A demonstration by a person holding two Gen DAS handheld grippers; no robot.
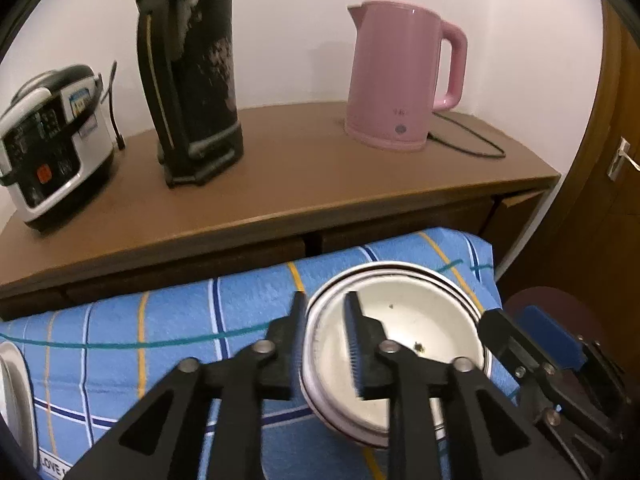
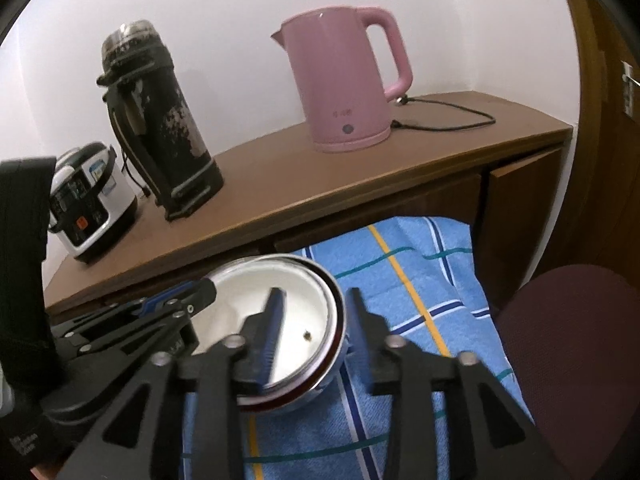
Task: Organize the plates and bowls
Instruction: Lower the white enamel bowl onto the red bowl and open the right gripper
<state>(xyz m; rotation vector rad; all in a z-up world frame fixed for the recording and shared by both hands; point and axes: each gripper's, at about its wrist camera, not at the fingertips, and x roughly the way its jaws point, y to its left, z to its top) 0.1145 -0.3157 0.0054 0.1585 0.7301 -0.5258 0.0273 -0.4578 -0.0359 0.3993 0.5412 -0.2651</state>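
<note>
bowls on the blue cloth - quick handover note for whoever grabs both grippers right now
Left gripper: jaws apart, straddling the left rim of the stacked bowls, pads not pressing.
Right gripper: jaws apart, straddling the right rim of the same stack, no grip either.
The bowls sit nested on the blue checked cloth, below the wooden counter.
Done: bowls stacked and set down.
Left: a metal plate lies at the cloth's left edge, not yet gathered.
</note>
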